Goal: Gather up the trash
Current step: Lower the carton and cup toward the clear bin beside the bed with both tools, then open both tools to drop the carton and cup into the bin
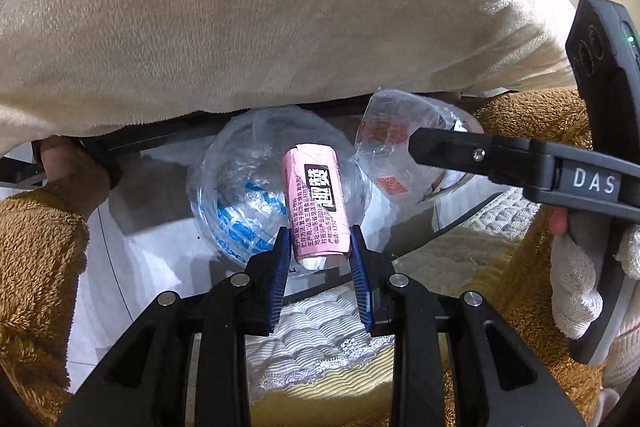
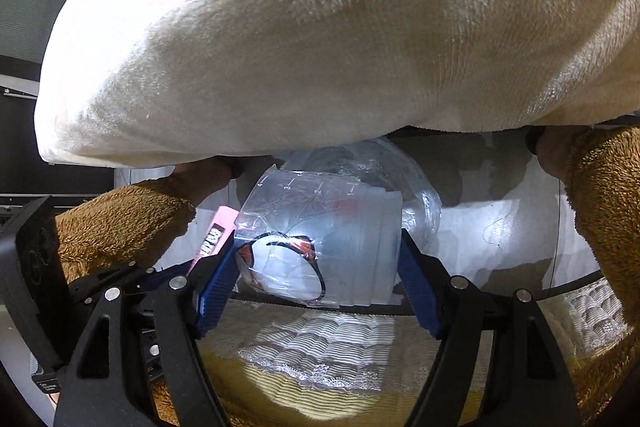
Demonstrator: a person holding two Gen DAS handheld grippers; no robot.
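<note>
The left claw point(image 1: 318, 247) is squeezing a pink wrapper point(image 1: 315, 205) by its near end. The right claw point(image 2: 318, 267) is pinching a clear plastic wrapper point(image 2: 320, 239) between its blue pads. Both pieces of trash are hanging over a clear bag point(image 1: 248, 199) with blue print, just past the edge of the mattress point(image 1: 316, 327). A big cream blanket point(image 1: 260, 27) is bulging low above, leaving only a thin gap. Fuzzy brown sleeves point(image 2: 600, 207) are crowding both sides.

Bedroom at home: quilted mattress point(image 1: 320, 327), plush blanket point(image 1: 260, 27).
</note>
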